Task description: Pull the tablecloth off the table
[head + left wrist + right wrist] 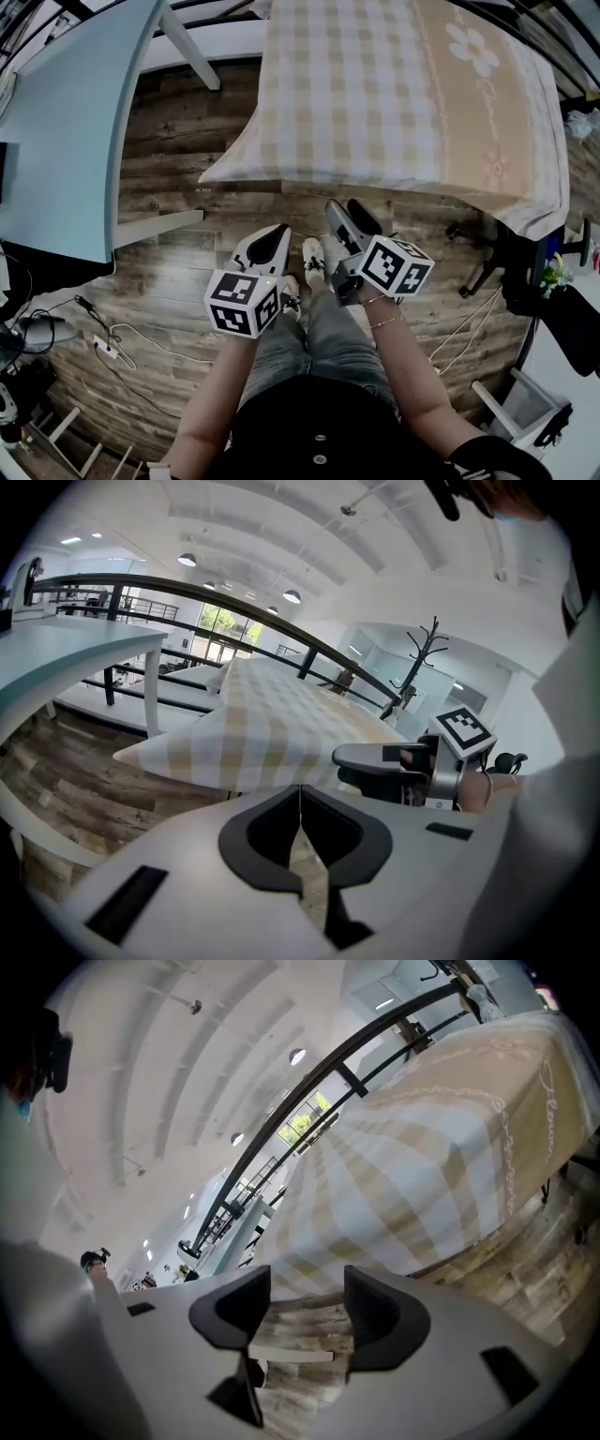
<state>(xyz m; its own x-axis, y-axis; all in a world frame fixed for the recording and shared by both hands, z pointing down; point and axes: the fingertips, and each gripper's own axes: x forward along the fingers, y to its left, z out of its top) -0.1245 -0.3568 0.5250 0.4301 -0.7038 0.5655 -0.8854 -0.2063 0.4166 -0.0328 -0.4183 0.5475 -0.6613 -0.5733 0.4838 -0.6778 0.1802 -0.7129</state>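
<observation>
- The tablecloth (375,84), checked beige and white, lies spread flat and hangs over on the side toward the person; both grippers are short of that hanging edge and clear of it, above the wooden floor (169,281).
- The left gripper (278,230) points at the tablecloth's near edge. Its jaws meet at the tips with nothing between them.
- The right gripper (345,206) is closer to that edge than the left one. Its jaws stand wide apart and hold nothing.
- The person's shoes (312,258) sit between the two grippers, just short of the tablecloth's edge.
- Only the head view shows the whole top of the tablecloth, with a flower print (472,47) toward its far right, and a light blue desk (66,122) to its left.
- Only the left gripper view shows the closed tips (300,789) from behind, the tablecloth's overhanging corner (127,754), and the right gripper (345,767) beside it.
- Only the right gripper view shows floorboards through its open gap (307,1283) and the cloth's drooping patterned border (511,1162).
</observation>
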